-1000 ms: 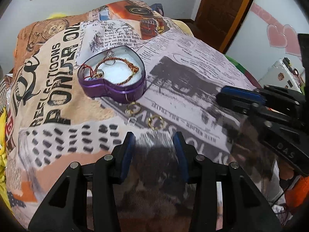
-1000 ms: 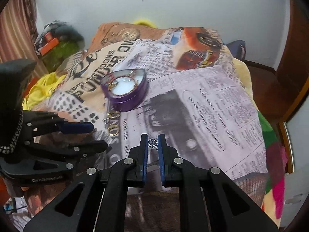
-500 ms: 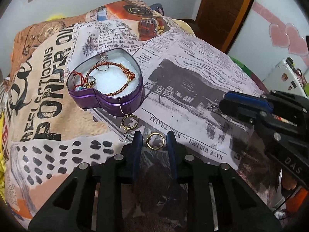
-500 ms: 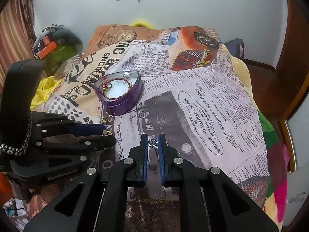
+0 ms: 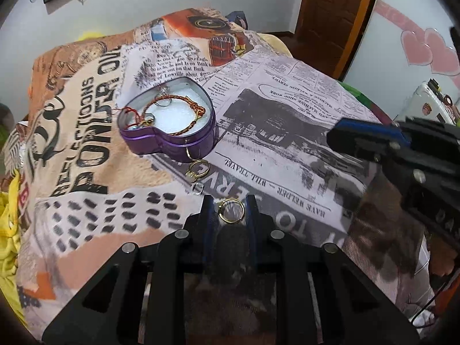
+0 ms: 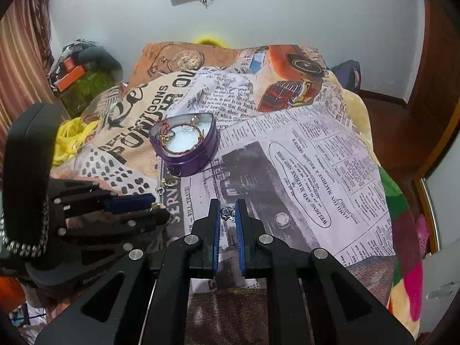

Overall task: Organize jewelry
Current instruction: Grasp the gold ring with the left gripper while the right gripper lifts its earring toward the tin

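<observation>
Gold ring (image 5: 231, 210) is lying on the bed (image 5: 287, 115) between the narrowly parted left tool (image 5: 229, 205); right tool (image 6: 227, 212) is gripping a silver charm (image 6: 227, 212).

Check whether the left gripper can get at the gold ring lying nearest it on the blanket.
Probably yes: the gold ring already lies between the left gripper fingertips, nothing covering it.

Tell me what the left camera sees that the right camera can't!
Only the left wrist view shows the gold ring between the left tool tips, and pink heart stickers. Only the right wrist view shows the small silver charm pinched in the right tool, and the striped curtain. Both show the purple heart tin holding bracelets.
</observation>
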Motion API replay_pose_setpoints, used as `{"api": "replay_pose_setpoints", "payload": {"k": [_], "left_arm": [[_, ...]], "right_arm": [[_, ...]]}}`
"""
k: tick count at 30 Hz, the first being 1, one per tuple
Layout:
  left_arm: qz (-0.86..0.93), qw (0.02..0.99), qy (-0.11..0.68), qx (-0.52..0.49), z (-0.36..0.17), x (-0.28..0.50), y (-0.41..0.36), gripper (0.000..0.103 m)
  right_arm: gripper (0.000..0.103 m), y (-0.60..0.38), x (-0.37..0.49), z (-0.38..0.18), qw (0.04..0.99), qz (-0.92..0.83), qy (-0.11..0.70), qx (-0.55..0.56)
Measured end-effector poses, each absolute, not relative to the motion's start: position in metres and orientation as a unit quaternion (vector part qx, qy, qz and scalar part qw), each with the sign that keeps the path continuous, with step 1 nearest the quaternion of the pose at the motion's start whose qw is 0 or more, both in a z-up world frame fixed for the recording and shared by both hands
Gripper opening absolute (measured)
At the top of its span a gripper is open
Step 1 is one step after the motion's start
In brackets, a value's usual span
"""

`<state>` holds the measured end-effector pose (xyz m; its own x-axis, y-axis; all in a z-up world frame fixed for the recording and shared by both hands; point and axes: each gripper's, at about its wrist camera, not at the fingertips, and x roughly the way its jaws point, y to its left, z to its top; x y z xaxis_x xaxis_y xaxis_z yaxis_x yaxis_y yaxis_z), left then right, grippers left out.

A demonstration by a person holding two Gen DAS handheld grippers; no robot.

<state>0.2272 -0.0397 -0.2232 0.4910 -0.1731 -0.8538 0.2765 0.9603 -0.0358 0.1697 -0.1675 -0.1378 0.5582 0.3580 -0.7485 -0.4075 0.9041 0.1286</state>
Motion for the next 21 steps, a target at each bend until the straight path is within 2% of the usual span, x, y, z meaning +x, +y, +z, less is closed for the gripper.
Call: {"api": "replay_pose_setpoints", "payload": {"k": [21], "left_arm": [[-0.088,0.919,0.385,0.002,-0.137,0.226,0.022,0.020]], "right_arm": [[0.009,-0.131,0.181,-0.089,0.904,0.240,0.351,-0.049]]}}
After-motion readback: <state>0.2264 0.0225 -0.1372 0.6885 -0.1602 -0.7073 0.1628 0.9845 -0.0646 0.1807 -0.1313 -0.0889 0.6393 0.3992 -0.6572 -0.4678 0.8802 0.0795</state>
